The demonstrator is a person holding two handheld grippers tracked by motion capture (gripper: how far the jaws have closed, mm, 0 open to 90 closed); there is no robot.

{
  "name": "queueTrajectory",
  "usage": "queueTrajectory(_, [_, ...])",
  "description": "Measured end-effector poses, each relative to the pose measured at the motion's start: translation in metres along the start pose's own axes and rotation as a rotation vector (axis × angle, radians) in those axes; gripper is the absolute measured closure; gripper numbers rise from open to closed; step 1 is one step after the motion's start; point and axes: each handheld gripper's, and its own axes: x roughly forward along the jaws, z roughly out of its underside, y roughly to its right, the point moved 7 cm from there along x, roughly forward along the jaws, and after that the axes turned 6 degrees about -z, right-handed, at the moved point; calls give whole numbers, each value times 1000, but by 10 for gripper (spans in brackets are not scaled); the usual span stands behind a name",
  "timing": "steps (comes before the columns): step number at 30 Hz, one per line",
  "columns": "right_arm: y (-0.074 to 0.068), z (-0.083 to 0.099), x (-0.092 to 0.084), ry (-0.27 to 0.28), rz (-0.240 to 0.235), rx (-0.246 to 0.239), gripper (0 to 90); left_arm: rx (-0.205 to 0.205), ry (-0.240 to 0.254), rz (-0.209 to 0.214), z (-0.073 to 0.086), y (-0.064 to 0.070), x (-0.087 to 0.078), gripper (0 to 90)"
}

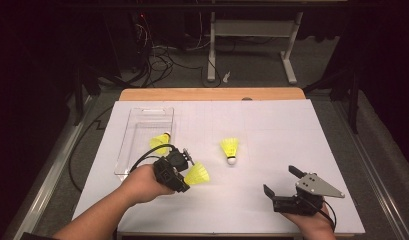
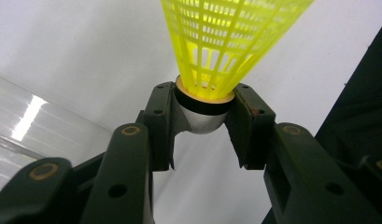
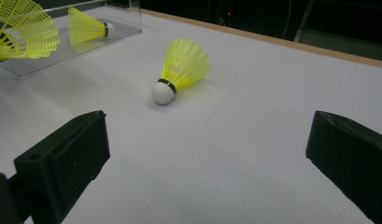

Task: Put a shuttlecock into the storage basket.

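My left gripper [image 1: 187,172] is shut on the white cork of a yellow plastic shuttlecock [image 1: 198,174], just right of the tray's near end. In the left gripper view the pads [image 2: 160,121] clamp the cork of this shuttlecock [image 2: 221,42] from both sides, and its skirt points away from the gripper. A second shuttlecock [image 1: 230,148] lies on its side at the table's middle, cork toward me. My right gripper [image 1: 279,180] stands open near the front right, with nothing between its jaws. In its own view the loose shuttlecock [image 3: 181,67] lies ahead of the right gripper [image 3: 207,140].
A clear plastic tray [image 1: 142,117] sits at the left of the white sheet [image 1: 272,125], with a third shuttlecock [image 1: 159,141] lying in it. The table's wooden far edge [image 1: 212,94] borders a dark floor with cables and a desk frame.
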Motion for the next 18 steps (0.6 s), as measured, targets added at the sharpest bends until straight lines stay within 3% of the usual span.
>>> queueTrajectory(6, [6, 4, -7, 19, 20, 4, 3, -3, -3, 1, 2, -2, 0, 638])
queueTrajectory(18, [5, 11, -3, 15, 1, 11, 3, 5, -9, 7, 3, -2, -1, 639])
